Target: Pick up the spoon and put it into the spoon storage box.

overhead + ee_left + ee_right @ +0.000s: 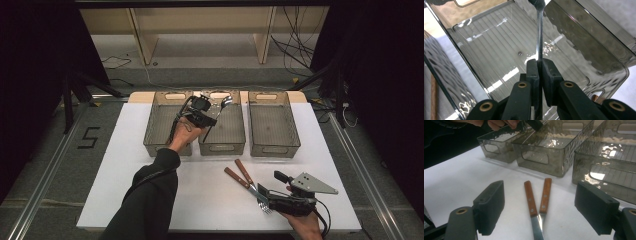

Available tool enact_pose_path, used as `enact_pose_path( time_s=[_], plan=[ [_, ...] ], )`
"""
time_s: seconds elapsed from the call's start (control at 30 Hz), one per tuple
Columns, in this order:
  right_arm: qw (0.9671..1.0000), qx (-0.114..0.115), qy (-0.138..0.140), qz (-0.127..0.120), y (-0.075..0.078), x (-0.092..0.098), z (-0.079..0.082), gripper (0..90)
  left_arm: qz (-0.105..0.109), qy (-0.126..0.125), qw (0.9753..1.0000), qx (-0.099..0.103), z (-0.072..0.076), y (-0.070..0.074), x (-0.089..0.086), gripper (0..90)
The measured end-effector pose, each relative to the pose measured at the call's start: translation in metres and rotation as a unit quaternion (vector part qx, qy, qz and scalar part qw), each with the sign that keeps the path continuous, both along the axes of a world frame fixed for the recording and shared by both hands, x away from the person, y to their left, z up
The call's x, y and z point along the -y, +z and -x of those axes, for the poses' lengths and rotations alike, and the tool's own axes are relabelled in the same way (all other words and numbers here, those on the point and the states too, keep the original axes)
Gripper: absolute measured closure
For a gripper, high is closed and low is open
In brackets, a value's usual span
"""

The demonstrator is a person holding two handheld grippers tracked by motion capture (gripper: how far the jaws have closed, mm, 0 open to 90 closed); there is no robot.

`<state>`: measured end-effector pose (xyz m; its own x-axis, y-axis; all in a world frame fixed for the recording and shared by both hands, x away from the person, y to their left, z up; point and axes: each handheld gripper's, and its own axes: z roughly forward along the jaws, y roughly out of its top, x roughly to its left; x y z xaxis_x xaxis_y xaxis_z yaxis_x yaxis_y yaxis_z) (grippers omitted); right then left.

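Spoon (539,30) clamped tight in the left gripper (204,116), its thin metal handle pinched between the two black pads (533,72) and running straight out ahead of the jaws, bowl end at the far tip. Below and beyond those jaws sits the ribbed floor of the middle bin (235,145), so the spoon hangs over that compartment, above the bottom rather than on it. Left bin (150,140) sits just off to one side of the jaws, right bin (295,145) beyond the other.

Over to the right gripper (280,197): jaws spread wide, nothing between them. Dead ahead of the gap, two wooden-handled utensils (537,200) lie flat on the white table (125,165), blades crossing near the jaws, handles fanning away toward the bins. Pads (490,205) stand either side of them, no contact.
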<state>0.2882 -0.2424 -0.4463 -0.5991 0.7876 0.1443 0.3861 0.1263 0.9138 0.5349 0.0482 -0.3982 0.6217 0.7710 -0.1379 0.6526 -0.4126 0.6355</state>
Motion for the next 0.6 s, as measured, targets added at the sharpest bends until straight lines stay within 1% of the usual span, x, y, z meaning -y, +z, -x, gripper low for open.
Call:
enact_pose_path(
  time_s=[0.13, 0.17, 0.2, 0.23, 0.3, 0.4, 0.5, 0.53, 0.6],
  plan=[
    [1.0, 0.0, -0.001, 0.0, 0.0, 0.0, 0.0, 24.8, -0.005, 0.0, 1.0, -0.005, -0.001, -0.003, 0.0, 82.9],
    [1.0, 0.001, -0.001, -0.001, 0.0, 0.0, 0.0, 24.7, -0.005, 0.001, 0.9999, -0.009, -0.001, -0.003, 0.0, 82.6],
    [1.0, 0.001, -0.001, -0.001, 0.0, 0.001, 0.0, 24.8, -0.001, 0.004, 0.9999, -0.017, -0.001, -0.004, 0.0, 82.0],
    [1.0, 0.0, -0.001, -0.001, 0.0, 0.001, 0.0, 24.8, 0.0, 0.004, 0.9998, -0.021, -0.001, -0.003, 0.0, 78.3],
    [1.0, 0.0, -0.001, -0.001, 0.0, 0.001, 0.0, 24.8, 0.0, 0.01, 0.9998, -0.018, 0.0, -0.003, 0.0, 73.5],
    [1.0, 0.002, -0.001, -0.001, 0.0, 0.001, 0.0, 24.8, 0.0, 0.013, 0.9997, -0.02, 0.002, 0.0, -0.001, 65.0],
    [1.0, 0.0, -0.002, -0.002, 0.0, 0.001, 0.0, 24.8, 0.008, 0.019, 0.9995, -0.022, 0.004, 0.004, -0.004, 58.2],
    [1.0, 0.0, -0.002, -0.002, 0.0, 0.001, 0.0, 24.8, 0.008, 0.018, 0.9995, -0.024, 0.005, 0.006, -0.005, 55.3],
    [1.0, 0.0, -0.002, -0.001, 0.0, 0.001, 0.0, 24.8, 0.013, 0.021, 0.9994, -0.025, 0.008, 0.008, -0.007, 49.4]
  ],
)
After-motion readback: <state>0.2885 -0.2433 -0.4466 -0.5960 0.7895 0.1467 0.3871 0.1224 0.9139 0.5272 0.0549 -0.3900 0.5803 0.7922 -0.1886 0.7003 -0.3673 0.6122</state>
